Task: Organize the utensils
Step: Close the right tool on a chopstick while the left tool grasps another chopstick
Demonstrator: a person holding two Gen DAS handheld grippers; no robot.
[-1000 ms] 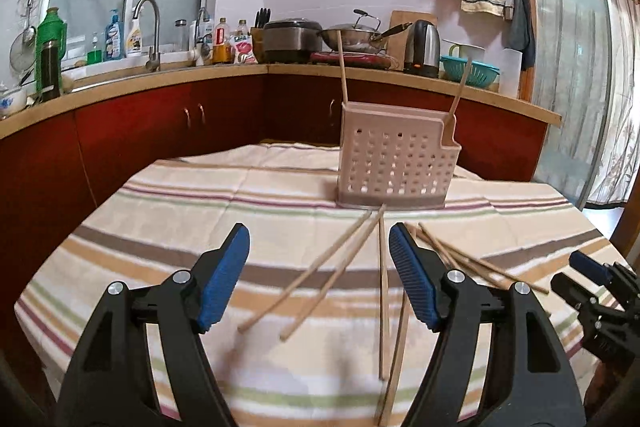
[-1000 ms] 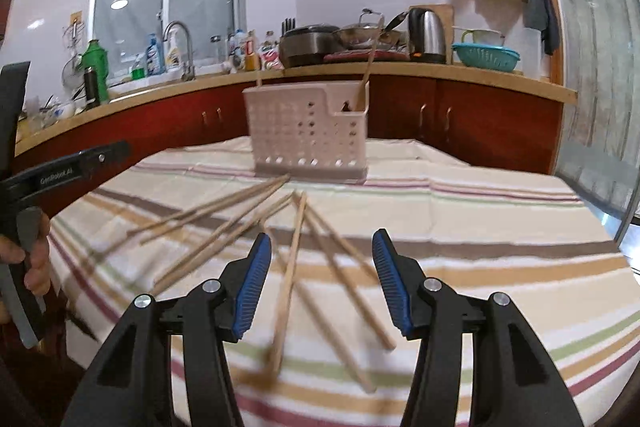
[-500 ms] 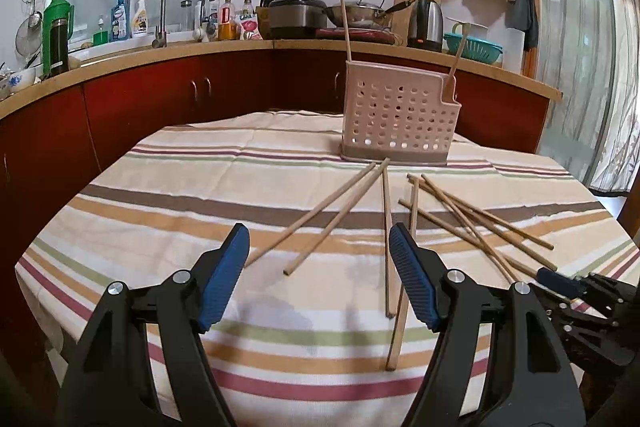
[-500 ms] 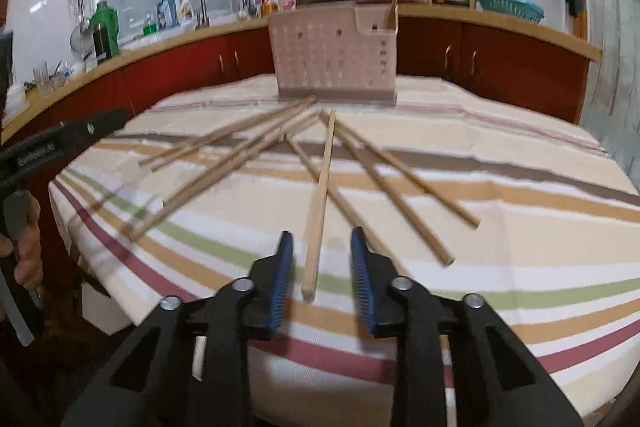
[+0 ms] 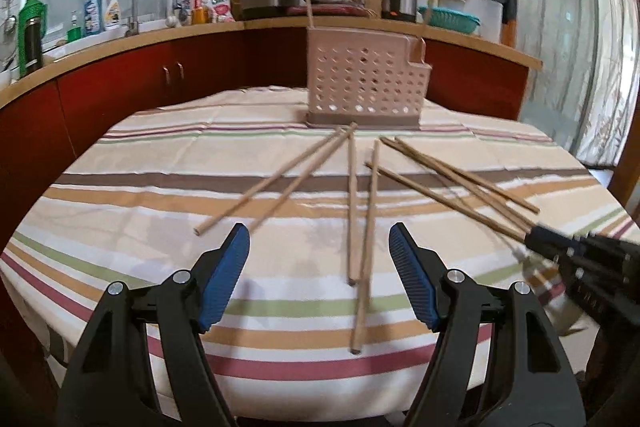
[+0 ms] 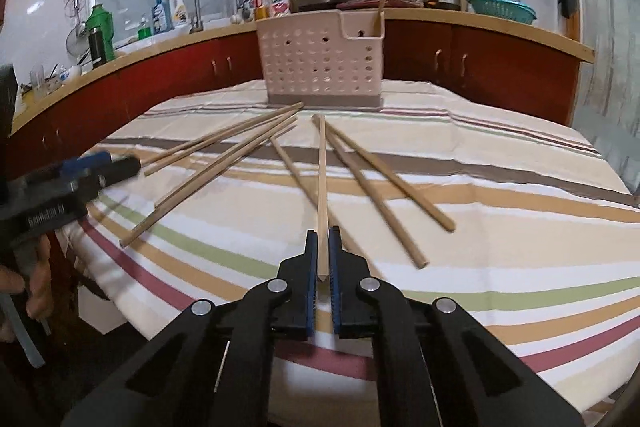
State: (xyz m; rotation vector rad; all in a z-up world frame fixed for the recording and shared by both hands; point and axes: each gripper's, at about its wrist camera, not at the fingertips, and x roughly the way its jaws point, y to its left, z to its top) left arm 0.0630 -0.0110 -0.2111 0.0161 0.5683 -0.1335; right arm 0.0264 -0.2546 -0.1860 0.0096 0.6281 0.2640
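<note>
Wooden chopstick clamped by right hand-held gripper near table edge.

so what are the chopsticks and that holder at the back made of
The chopsticks, including the one clamped in the right gripper, look like bare wood or bamboo: pale tan, matte, no gloss. The holder looks like molded plastic: pale pinkish beige, smooth, with even rows of punched holes.

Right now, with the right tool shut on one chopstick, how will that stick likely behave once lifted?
The chopstick looks thin, straight wood: probably stiff and light. The right tool grips only its near end, so the far tip may droop or pivot. If dropped, it may roll.
</note>
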